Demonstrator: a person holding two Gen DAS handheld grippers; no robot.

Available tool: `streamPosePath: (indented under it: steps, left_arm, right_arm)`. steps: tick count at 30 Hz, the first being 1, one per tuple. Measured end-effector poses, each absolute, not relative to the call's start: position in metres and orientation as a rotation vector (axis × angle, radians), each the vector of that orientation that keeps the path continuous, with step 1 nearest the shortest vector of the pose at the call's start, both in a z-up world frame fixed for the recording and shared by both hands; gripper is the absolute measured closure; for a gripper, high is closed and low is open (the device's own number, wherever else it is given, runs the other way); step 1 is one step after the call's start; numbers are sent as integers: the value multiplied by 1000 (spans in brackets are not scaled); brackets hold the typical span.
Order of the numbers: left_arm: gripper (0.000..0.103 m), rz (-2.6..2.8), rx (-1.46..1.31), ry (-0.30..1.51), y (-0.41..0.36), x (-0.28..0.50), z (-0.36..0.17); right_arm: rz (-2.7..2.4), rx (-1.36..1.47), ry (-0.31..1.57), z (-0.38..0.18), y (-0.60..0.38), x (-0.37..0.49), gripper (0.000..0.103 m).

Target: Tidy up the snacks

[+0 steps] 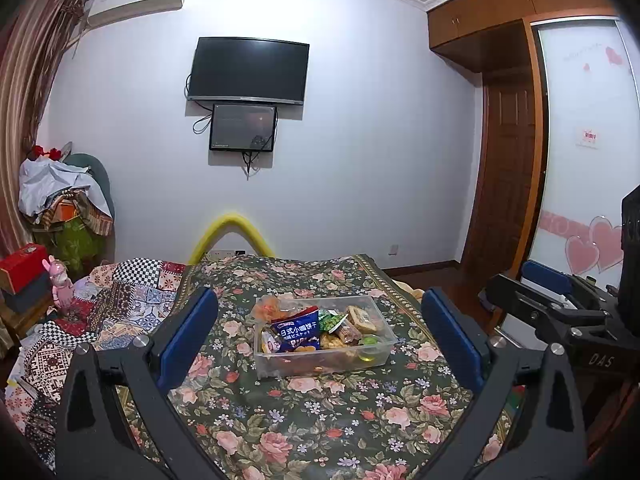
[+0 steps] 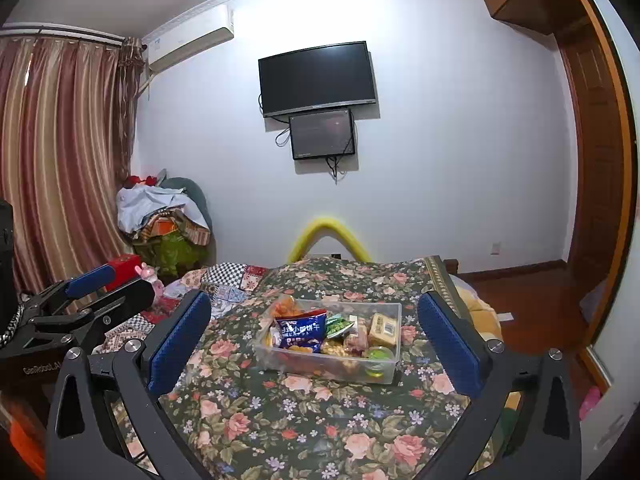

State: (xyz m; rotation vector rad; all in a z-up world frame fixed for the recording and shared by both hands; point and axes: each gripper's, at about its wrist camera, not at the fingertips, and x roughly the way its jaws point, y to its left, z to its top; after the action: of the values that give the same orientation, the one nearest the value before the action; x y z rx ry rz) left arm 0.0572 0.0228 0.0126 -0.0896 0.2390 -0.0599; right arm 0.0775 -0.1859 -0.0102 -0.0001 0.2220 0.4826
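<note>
A dark floral cloth (image 1: 304, 420) is covering the surface. The clear plastic box of packaged snacks (image 1: 322, 336) is sitting ahead, between the widely spread, empty left gripper (image 1: 320, 332) and right gripper (image 2: 316, 336) fingers.

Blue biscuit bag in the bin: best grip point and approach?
Grip the blue biscuit bag by its crimped top edge, coming from above. It stands propped over the other snacks, top poking past the clear bin rim; the walls block its sides.
</note>
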Motion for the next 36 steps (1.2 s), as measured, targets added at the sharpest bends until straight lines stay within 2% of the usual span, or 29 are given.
streamPosePath:
  steps: [36]
  left_arm:
    - [0,-84,-91,245,24,58,11]
  right_arm:
    - [456,-25,212,-6,-189,78,0]
